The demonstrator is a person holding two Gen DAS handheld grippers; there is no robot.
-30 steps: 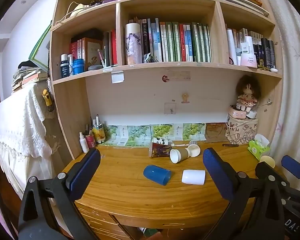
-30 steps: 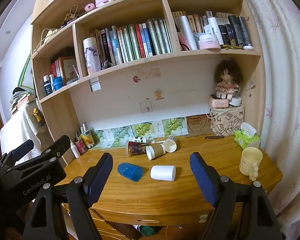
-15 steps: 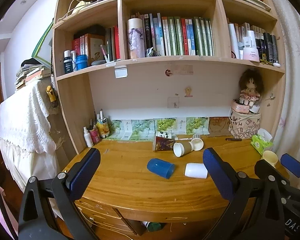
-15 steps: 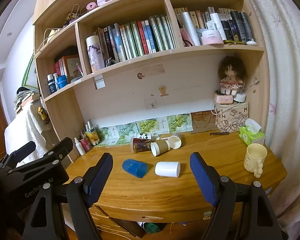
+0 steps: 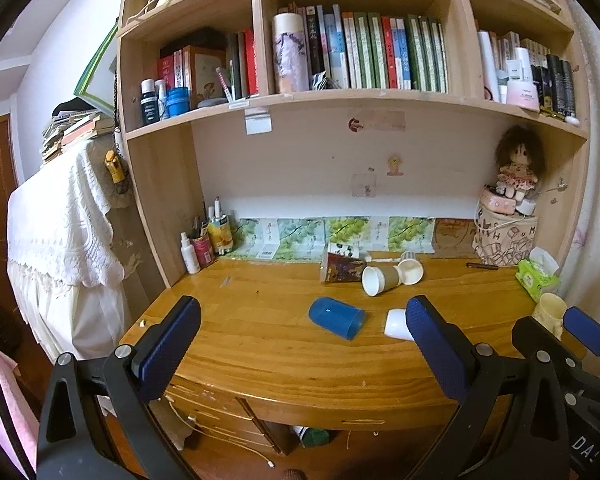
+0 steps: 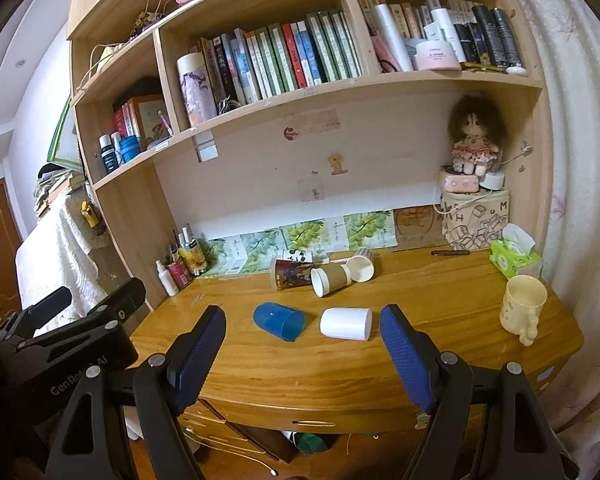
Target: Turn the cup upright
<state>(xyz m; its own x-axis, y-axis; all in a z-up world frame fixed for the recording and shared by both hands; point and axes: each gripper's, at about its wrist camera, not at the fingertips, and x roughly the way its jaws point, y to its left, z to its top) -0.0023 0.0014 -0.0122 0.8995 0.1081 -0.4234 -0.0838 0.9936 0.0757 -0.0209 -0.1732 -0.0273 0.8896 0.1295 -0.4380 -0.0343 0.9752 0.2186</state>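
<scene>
On the counter (image 6: 340,364), near its front edge, the cups all lie on their sides: a blue cup (image 6: 278,321) with a white cup (image 6: 345,323) just beside it, and behind the blue cup, toward the back wall, a brown cup (image 6: 331,277), a patterned cup (image 6: 293,274) and another white one in a cluster. Only the mug (image 6: 522,307), well to the right of the blue cup, stands upright. So I judge the task not yet begun; nothing is grasped and no flip is done. Which cup I should take first I cannot tell, though the blue and white pair lie nearest.

My right gripper (image 6: 302,356) hangs short of the counter edge with its fingers spread wide and released, framing that pair. My left gripper (image 5: 300,356) is likewise released and empty, with the blue cup between its fingers.

Against the frame a second ago, both cameras sit lower and a little further back, so more of the drawer front shows; the cups have not shifted.
</scene>
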